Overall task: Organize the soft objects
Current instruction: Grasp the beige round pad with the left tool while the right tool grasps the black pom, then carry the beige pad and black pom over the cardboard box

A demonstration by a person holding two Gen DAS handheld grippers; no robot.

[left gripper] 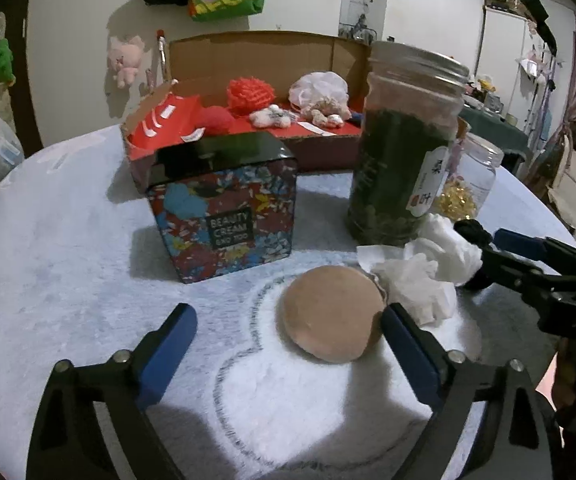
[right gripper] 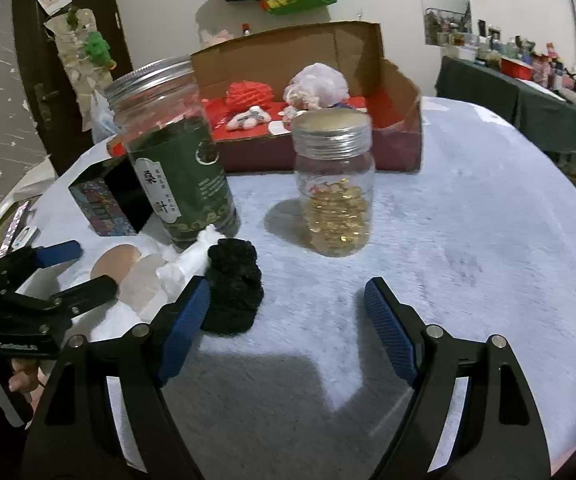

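A round tan puff (left gripper: 329,314) lies on the pale fluffy table cover (left gripper: 68,264), between the fingers of my open left gripper (left gripper: 288,320); the right finger (left gripper: 397,326) is against its edge, the left finger stands well clear. Crumpled white soft material (left gripper: 427,276) lies just behind it. A black fluffy scrunchie-like object (right gripper: 234,292) sits between the fingers of my open right gripper (right gripper: 288,296), beside the left finger (right gripper: 192,304). At the back, a cardboard box (left gripper: 256,46) with a red floor holds a red mesh ball (left gripper: 250,94), a white mesh puff (left gripper: 319,88) and small plush pieces.
A floral tin (left gripper: 224,216) stands left of a tall jar of green leaves (left gripper: 399,160). A smaller jar of golden capsules (right gripper: 335,196) stands mid-table in front of the box. Bare cover lies to the right of it (right gripper: 467,220). The table's round edge drops off on both sides.
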